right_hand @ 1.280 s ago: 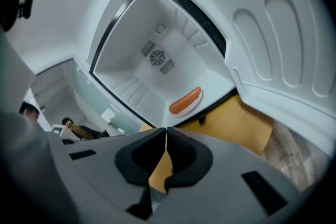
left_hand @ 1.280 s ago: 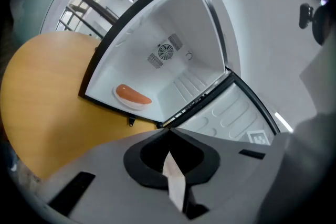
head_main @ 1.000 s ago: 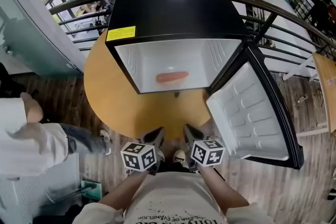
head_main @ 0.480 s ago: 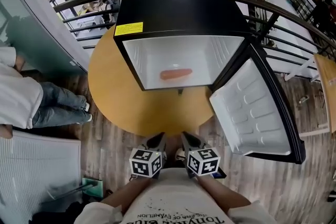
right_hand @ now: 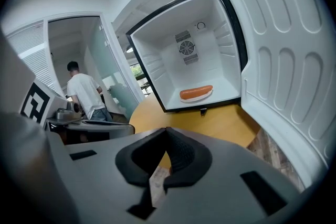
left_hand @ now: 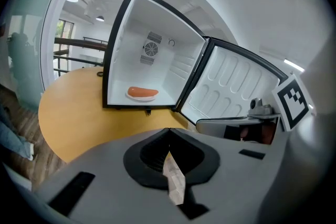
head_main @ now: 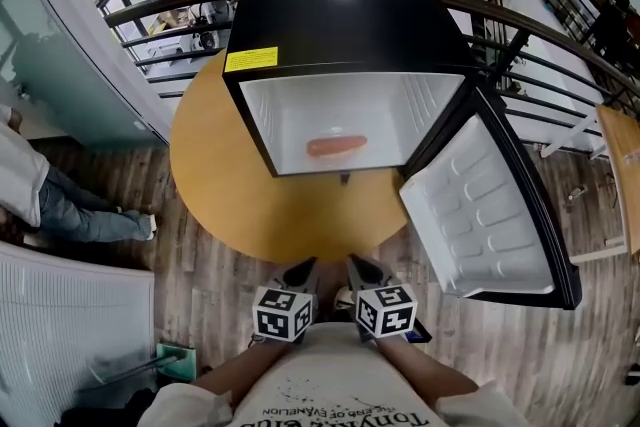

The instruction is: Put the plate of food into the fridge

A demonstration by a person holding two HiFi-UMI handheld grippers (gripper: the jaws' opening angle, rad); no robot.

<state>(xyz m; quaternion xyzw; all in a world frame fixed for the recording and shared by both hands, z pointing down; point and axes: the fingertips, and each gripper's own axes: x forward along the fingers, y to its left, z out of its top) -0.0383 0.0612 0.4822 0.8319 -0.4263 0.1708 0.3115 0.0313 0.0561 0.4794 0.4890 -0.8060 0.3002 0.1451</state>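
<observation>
Stepping farther off, the bystander (head_main: 40, 200) now shows only at the 9 o'clock edge of the head view, while both grippers have drawn back a little toward the person's chest.

The left gripper (head_main: 299, 269) and right gripper (head_main: 361, 268) sit side by side at 6 o'clock, their marker cubes just above the shirt and their tips over the wooden floor (head_main: 200, 295) beyond the table's near edge. In the left gripper view, the left gripper (left_hand: 168, 134) has its jaws drawn together at the tips with nothing between them. The right gripper view shows the right gripper (right_hand: 167, 132) the same way, jaws closed and empty.

The plate of food (head_main: 337, 147), a single sausage on a white plate, rests on the fridge floor, toward the front of the compartment. It appears again in the left gripper view (left_hand: 142, 93) and the right gripper view (right_hand: 196, 93), well apart from both grippers.

The black fridge (head_main: 335, 15) stands at 12 o'clock on the round yellow table (head_main: 210, 175). Its door (head_main: 490, 215) is swung wide open toward 3 o'clock, white inner lining facing up.

A dark railing (head_main: 560, 55) curves behind the fridge. In the right gripper view the bystander (right_hand: 86, 94), in a white shirt, stands at 9 o'clock with back turned.
</observation>
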